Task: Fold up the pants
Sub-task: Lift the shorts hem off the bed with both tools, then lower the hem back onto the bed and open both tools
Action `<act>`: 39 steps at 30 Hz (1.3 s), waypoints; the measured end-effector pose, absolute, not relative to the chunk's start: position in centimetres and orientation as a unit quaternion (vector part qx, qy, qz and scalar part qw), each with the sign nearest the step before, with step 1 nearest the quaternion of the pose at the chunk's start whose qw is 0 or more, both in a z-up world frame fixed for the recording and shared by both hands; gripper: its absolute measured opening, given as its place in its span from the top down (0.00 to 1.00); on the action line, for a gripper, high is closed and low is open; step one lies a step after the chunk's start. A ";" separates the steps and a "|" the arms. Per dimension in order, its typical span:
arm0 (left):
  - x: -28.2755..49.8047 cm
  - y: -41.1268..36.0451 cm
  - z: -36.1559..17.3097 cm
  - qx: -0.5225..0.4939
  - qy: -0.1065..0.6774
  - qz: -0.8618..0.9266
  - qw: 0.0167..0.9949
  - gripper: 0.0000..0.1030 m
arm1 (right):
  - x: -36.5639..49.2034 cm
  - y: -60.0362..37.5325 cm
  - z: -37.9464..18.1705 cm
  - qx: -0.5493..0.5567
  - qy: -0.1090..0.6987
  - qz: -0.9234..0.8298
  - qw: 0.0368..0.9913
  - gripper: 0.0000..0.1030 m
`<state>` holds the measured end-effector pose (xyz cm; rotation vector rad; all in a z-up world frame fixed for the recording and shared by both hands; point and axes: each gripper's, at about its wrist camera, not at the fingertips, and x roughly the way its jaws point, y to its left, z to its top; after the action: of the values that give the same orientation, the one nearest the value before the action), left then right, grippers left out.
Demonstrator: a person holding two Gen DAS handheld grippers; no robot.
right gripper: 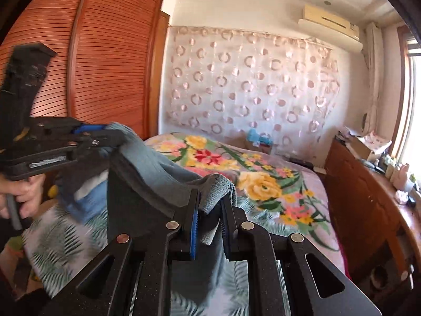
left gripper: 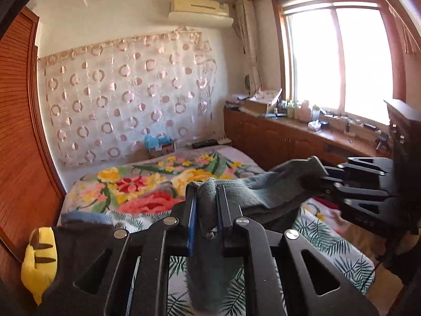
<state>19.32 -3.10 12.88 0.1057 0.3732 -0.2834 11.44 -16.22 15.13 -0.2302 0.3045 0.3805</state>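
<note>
Two handheld grippers lift a pair of grey-blue pants above a bed covered with a bright floral blanket. In the left wrist view, the left gripper has its jaws closed on a bunched edge of the fabric at 6 o'clock, and cloth hangs down between its arms. The right gripper enters from 3 o'clock, its jaws likewise clamped on another part of the same edge. The stretch of pants between the two runs roughly from 6 toward 3 o'clock, sagging slightly; that held edge is the long axis the fold would likely turn on. In the right wrist view, the right gripper pinches cloth at 6 o'clock, while the left gripper holds its end at 9 o'clock, with a hand on its grip. Both hold equally near.

Around: a louvred wooden wardrobe, a circle-patterned curtain, a cluttered worktop under a bright window, and a yellow plush toy at 8 o'clock. The bed surface ahead looks free for laying the pants down.
</note>
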 end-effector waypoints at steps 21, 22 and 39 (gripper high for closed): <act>7.0 -3.6 -4.9 0.006 0.337 -0.158 0.928 0.86 | 3.1 -17.9 2.1 -0.063 0.290 0.267 0.917 0.86; 6.7 -3.7 -5.5 0.004 0.344 -0.157 0.926 0.86 | 2.5 -18.0 1.8 -0.059 0.298 0.271 0.913 0.86; 4.8 -2.7 -9.3 -0.028 0.385 -0.141 0.912 0.67 | 0.7 -19.6 -0.5 -0.042 0.347 0.260 0.900 0.86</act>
<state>4.80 -2.72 -9.31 -0.0567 0.7937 -0.2916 0.70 -19.60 -0.51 -0.0864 0.7187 0.5390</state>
